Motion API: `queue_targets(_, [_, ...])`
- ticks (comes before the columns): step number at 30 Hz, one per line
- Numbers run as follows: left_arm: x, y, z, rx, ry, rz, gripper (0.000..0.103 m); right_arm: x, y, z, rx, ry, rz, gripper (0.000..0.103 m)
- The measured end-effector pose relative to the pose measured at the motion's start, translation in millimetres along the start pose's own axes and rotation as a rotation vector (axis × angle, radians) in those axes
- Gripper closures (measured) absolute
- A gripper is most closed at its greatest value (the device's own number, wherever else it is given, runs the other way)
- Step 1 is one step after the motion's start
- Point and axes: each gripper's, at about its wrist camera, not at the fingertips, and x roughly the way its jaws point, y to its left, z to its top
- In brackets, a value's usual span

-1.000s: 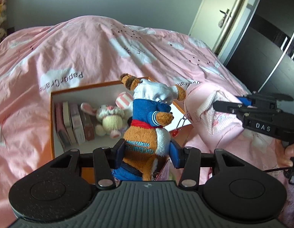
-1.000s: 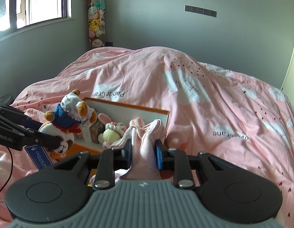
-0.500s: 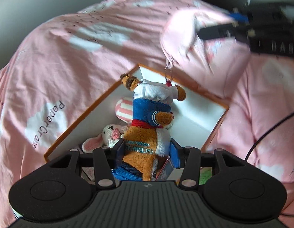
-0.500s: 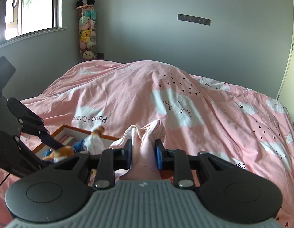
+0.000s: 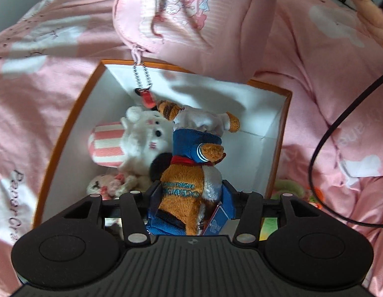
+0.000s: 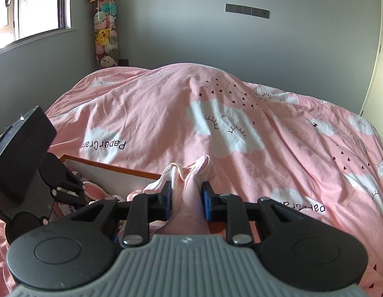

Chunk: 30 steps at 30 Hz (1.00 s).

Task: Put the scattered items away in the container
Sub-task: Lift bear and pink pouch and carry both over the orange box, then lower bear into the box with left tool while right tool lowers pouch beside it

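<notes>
A brown plush bear [image 5: 191, 170] in a blue sailor top and white hat sits between the pads of my left gripper [image 5: 191, 195]. The jaws are opening, the pads still against its body. It hangs head-down over the white inside of the orange box [image 5: 280, 133]. My right gripper [image 6: 186, 193] is shut on a pink zip pouch [image 6: 189, 185]. In the left wrist view the pouch [image 5: 191, 17] hangs above the box's far rim, its bead chain and red charm [image 5: 146, 99] dangling inside.
A white plush with a pink striped part [image 5: 141, 136] and a small bunny plush [image 5: 109, 185] lie in the box. A black cable [image 5: 322, 148] crosses the pink duvet [image 6: 216, 123] on the right. A green item [image 5: 288, 185] lies beside the box. A person's hand [image 5: 364, 7] shows top right.
My left gripper has tipped steeply downward and rolled, bringing the bear over the box's inside. The right gripper has carried the pouch across to above the box's far rim.
</notes>
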Motion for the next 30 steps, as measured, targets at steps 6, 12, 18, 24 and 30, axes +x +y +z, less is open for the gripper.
queue_targets(6, [10,10,4,-0.042,-0.007,-0.077,0.041,3,0,-1,-0.009,0.006,-0.007,0.076])
queue_targets(12, [14,18,6,-0.074,-0.046,-0.143,0.041,3,1,-1,-0.007,0.008,-0.002,0.076])
queue_targets(18, [12,19,4,-0.088,-0.067,-0.123,0.041,4,2,-2,-0.009,0.015,0.005,0.076])
queue_targets(24, [26,32,4,-0.234,-0.118,-0.213,0.049,6,1,-3,0.001,0.013,0.009,0.076])
queue_targets(30, [40,45,9,-0.344,-0.13,-0.342,0.067,9,0,-4,-0.01,0.021,-0.004,0.076])
